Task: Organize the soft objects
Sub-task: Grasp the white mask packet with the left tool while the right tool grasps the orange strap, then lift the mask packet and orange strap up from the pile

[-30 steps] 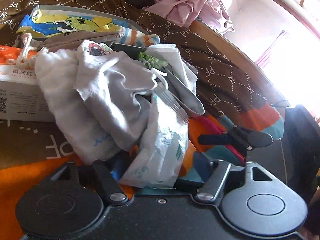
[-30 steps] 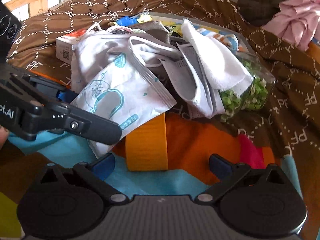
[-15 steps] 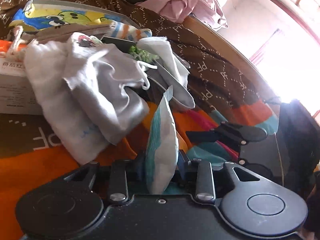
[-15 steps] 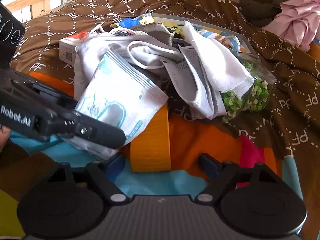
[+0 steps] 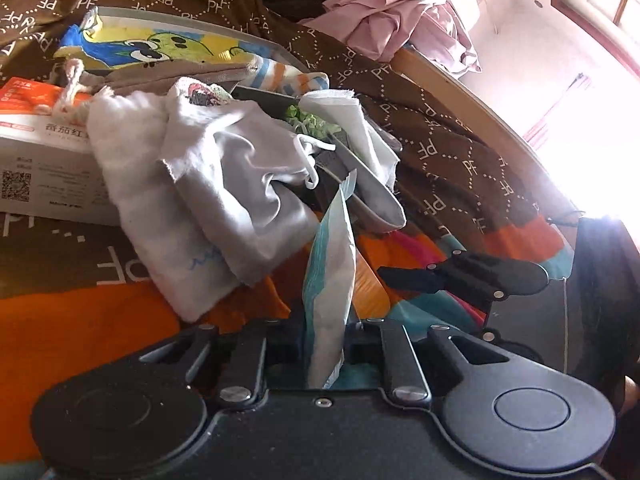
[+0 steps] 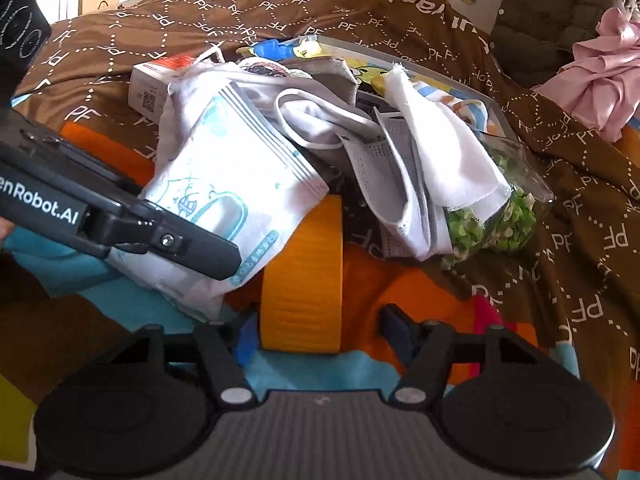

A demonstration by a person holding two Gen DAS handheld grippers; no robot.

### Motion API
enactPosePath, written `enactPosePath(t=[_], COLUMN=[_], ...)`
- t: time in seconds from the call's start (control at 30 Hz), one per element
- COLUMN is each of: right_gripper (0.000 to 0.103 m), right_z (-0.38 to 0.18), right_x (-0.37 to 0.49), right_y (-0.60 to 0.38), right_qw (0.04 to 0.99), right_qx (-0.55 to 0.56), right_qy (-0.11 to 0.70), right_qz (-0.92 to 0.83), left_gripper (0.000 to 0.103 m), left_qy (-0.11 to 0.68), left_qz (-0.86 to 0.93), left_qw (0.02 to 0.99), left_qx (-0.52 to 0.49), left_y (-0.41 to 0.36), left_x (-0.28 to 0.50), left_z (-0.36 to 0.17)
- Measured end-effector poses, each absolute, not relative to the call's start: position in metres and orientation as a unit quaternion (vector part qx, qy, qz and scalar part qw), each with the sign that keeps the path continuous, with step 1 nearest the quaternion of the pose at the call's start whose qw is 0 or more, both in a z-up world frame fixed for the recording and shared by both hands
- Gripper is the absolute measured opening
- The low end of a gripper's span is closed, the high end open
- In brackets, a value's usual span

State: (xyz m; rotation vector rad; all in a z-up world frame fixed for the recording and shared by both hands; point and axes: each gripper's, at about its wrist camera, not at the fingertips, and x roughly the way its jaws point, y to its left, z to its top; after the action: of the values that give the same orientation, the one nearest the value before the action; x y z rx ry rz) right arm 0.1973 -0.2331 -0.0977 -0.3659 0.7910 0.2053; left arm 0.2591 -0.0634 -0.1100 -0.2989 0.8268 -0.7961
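My left gripper [image 5: 326,344] is shut on a white and blue soft packet [image 5: 330,272], which stands upright between the jaws; the right wrist view shows the packet [image 6: 224,184] lifted off the bed. A pile of white cloths [image 5: 224,184], a grey face mask [image 6: 384,168] and a clear bag of green bits [image 6: 496,224] lies just beyond. My right gripper [image 6: 320,336] is open, its fingers on either side of an orange tape roll [image 6: 304,272] that stands on edge. I cannot tell whether the pads touch the roll.
A white and orange carton [image 5: 36,152] lies left of the pile. Behind it sits a flat tray with a cartoon print [image 5: 160,44]. Pink fabric [image 5: 400,12] is bunched at the far side of the brown patterned bedcover [image 6: 580,184]. The bed's wooden edge [image 5: 460,92] runs along the right.
My left gripper closed on the packet and raised it from flat to upright. My right gripper moved forward, so the orange roll now stands between its fingers.
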Motion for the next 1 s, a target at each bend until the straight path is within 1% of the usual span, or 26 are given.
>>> enactPosePath(t=[0.17,0.3,0.43,0.53,0.83,1.0], right_gripper=[0.057,0.052,0.046,0.043,0.042,0.042], right_z=[-0.095,-0.096,-0.095,-0.095,-0.074,-0.07], right_x=[0.193,0.191,0.187,0.187,0.172,0.161], right_y=[-0.227,-0.223,-0.219,-0.22,-0.232,-0.221], right_qw=[0.898,0.896,0.895,0.896,0.917,0.921], right_qx=[-0.205,-0.22,-0.23,-0.227,-0.155,-0.181], right_qy=[0.376,0.372,0.368,0.367,0.352,0.33], right_qz=[0.097,0.098,0.101,0.1,0.103,0.104], left_gripper=[0.016,0.016,0.016,0.016,0.016,0.016], left_qy=[0.374,0.363,0.356,0.351,0.34,0.332], left_qz=[-0.362,-0.344,-0.337,-0.334,-0.313,-0.29], left_qw=[0.843,0.854,0.857,0.858,0.868,0.878], left_qx=[-0.138,-0.145,-0.159,-0.17,-0.182,-0.186], left_y=[-0.06,-0.052,-0.047,-0.044,-0.034,-0.025], left_x=[0.248,0.239,0.231,0.221,0.2,0.192], left_z=[-0.1,-0.095,-0.093,-0.093,-0.084,-0.076])
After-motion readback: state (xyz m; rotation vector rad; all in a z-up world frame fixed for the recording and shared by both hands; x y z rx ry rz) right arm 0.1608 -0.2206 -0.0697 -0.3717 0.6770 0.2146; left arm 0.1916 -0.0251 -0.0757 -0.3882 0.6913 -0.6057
